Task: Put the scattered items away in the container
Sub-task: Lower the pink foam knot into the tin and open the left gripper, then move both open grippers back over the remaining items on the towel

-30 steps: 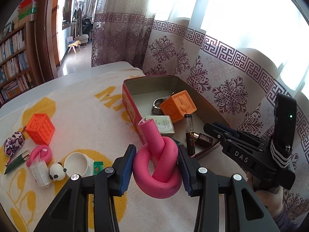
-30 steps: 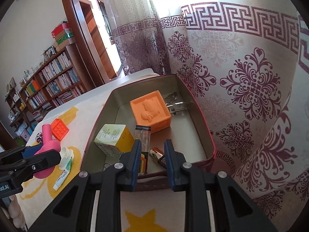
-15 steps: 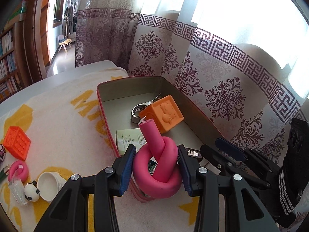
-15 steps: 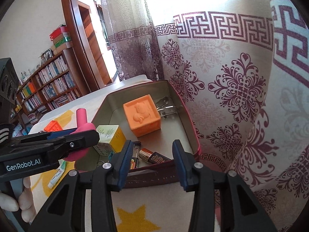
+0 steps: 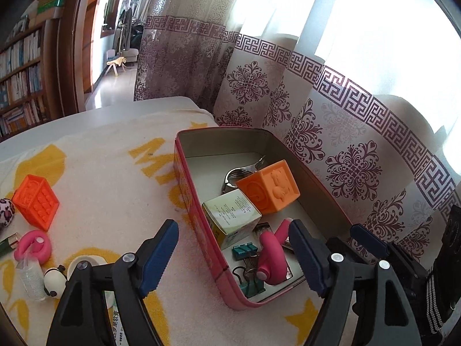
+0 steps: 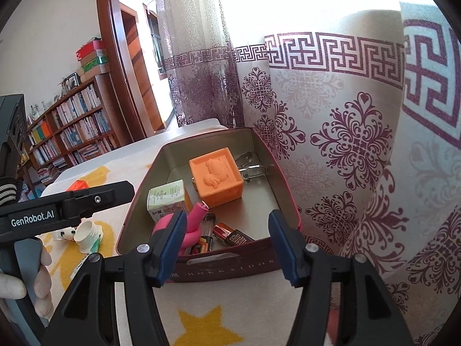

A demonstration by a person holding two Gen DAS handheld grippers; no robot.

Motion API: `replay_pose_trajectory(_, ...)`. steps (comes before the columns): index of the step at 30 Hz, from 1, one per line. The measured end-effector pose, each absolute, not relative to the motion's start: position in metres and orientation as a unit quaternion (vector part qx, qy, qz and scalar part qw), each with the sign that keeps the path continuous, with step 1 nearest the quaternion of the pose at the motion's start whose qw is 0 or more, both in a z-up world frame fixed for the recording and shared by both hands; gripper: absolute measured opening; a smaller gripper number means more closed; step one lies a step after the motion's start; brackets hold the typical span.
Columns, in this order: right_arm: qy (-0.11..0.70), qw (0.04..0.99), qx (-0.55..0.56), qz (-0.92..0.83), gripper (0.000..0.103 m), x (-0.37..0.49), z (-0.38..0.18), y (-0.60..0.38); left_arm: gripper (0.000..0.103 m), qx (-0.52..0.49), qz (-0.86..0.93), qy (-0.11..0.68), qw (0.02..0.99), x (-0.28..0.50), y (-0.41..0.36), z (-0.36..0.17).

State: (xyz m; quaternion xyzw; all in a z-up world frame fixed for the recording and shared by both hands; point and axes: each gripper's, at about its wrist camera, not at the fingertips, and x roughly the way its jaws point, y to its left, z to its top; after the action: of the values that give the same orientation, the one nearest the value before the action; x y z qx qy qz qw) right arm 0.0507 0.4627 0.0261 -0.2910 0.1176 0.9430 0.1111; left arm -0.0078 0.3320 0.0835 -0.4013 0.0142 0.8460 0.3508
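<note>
The red tin [image 5: 198, 225] stands open on the blanket, also in the right wrist view [image 6: 224, 262]. The pink knotted foam tube [image 5: 270, 256] lies inside it at the near end, also visible in the right wrist view [image 6: 187, 227]. My left gripper [image 5: 233, 255] is open and empty, straddling the tin's near left wall. My right gripper [image 6: 227, 242] is open and empty at the tin's near end. Scattered on the blanket are an orange block [image 5: 36, 201], a pink ring [image 5: 33, 245], a panda figure [image 5: 54, 284], a clear bottle [image 5: 30, 278] and a white cup [image 5: 83, 261].
In the tin lie an orange cube [image 5: 269, 190], a green-white box [image 5: 232, 216], binder clips [image 5: 247, 271], metal clips [image 6: 250, 164] and lipsticks [image 6: 230, 235]. A patterned curtain [image 5: 345, 150] hangs right behind the tin. A leopard pouch [image 5: 5, 212] lies at the left edge.
My left gripper opened and let the pink foam tube drop into the tin. My right gripper opened wider and drew back slightly.
</note>
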Motion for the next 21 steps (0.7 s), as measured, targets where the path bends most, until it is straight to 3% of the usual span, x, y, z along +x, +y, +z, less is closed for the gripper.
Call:
replay_pose_trajectory(12,0.105,0.080,-0.282,0.950,0.078,0.046,0.037,0.422,0.080,-0.406,0.869,0.010,0.283,-0.010,0.266,0.077)
replay_pose_trajectory(21,0.099,0.043,-0.297,0.949,0.079,0.033,0.035,0.381,0.080,-0.421,0.878,-0.014,0.226,-0.010,0.195,0.061)
